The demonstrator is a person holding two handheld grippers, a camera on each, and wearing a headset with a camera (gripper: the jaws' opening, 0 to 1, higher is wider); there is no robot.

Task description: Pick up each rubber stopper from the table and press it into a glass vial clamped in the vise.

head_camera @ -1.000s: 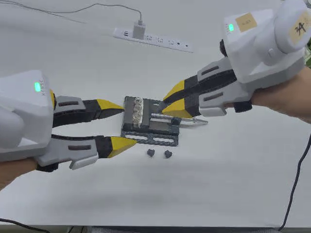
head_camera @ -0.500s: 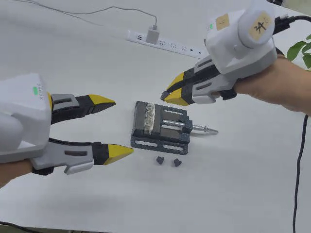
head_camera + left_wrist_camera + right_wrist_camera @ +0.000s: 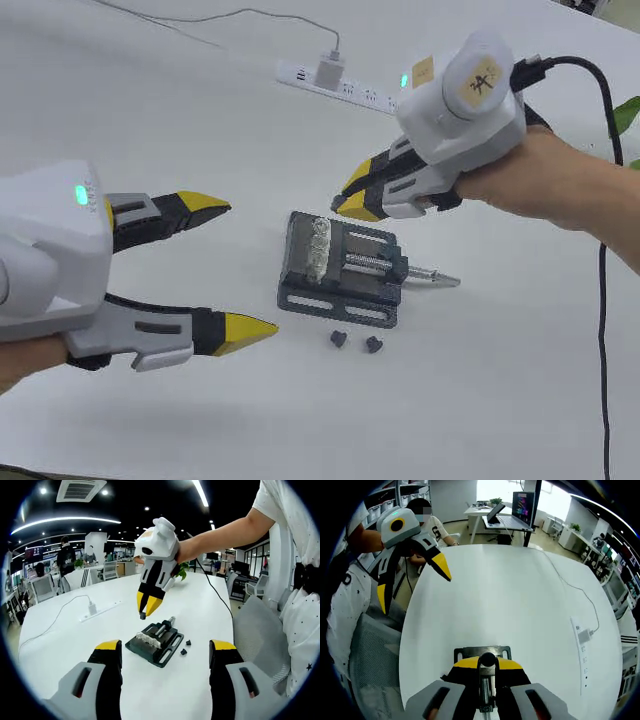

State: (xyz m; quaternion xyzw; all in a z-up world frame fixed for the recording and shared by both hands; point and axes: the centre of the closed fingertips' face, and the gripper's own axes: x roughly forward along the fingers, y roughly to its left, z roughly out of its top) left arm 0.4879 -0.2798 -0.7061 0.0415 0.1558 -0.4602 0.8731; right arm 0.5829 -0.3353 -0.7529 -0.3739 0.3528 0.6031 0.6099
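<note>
While the left gripper (image 3: 228, 266) hovered left of the vise (image 3: 345, 272) with its jaws spread wide and nothing between them, the right gripper (image 3: 345, 203) hung over the vise's far side with its yellow tips pinched together. The right gripper view made that grip plain: a dark, round rubber stopper (image 3: 487, 659) sat squeezed between the tips, with the vise directly beyond it. From the left gripper view the same stopper read as a small dark nub at the tips, held in the air clear of the vise. The head view showed a row of glass vials (image 3: 318, 248) clamped in the vise and two more stoppers (image 3: 339, 340) (image 3: 373, 344) lying on the white table (image 3: 200, 420) just in front of it. A power strip (image 3: 335, 80) lay well behind.
</note>
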